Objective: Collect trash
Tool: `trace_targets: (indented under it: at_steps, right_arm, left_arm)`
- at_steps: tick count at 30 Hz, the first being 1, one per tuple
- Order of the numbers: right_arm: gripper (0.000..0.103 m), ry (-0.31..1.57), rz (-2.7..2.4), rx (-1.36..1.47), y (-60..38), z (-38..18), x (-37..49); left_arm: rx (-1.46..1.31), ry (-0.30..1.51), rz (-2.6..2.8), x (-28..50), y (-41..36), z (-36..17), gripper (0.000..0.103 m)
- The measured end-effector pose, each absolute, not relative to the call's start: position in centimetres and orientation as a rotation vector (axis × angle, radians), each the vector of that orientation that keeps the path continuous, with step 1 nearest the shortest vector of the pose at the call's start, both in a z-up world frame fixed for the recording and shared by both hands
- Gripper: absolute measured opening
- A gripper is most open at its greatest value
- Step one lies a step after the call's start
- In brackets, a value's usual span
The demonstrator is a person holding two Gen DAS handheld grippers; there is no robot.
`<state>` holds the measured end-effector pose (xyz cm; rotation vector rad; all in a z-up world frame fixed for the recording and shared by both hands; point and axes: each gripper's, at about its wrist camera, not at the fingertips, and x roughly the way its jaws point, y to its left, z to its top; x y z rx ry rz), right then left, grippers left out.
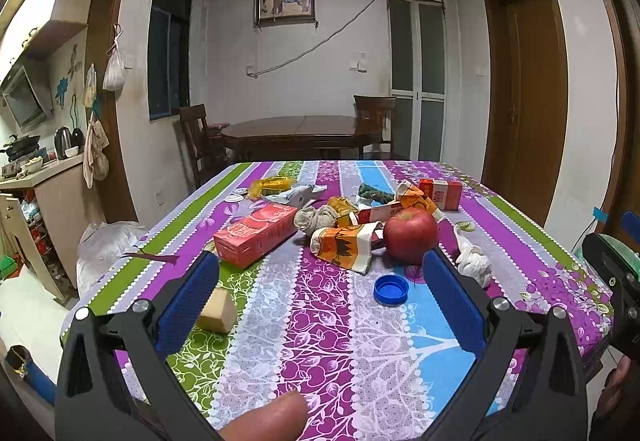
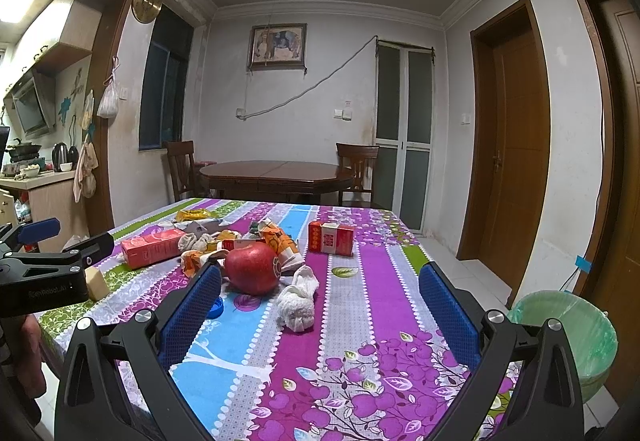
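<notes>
Litter lies on a striped flowered tablecloth [image 1: 320,321]: a red carton [image 1: 256,237], orange wrappers [image 1: 344,245], a blue bottle cap [image 1: 391,289], a crumpled white tissue [image 2: 298,301] and a red box [image 2: 331,238]. A red apple [image 1: 411,235] sits among them. My left gripper [image 1: 320,281] hovers open over the near table edge, nothing between its fingers. My right gripper [image 2: 320,293] is open too, with the white tissue lying on the table ahead, between its fingertips. A bin with a green liner [image 2: 568,337] stands by the table's right side.
A pale wooden block [image 1: 218,311] rests near the left fingers. Grey crumpled tissues [image 1: 316,219] and a yellow wrapper [image 1: 272,185] lie farther back. A dark dining table [image 1: 296,133] with chairs stands behind. A white bag [image 1: 104,249] sits on the floor at left.
</notes>
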<state>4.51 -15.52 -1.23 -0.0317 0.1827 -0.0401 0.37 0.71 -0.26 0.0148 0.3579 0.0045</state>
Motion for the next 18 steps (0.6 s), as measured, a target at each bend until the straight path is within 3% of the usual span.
trace_targets:
  at_steps: [18]
  right_arm:
    - [0.099, 0.186, -0.038, -0.033, -15.51, -1.26, 4.51]
  left_arm:
    - [0.031, 0.361, -0.002, 0.28, -0.13, -0.48, 0.098]
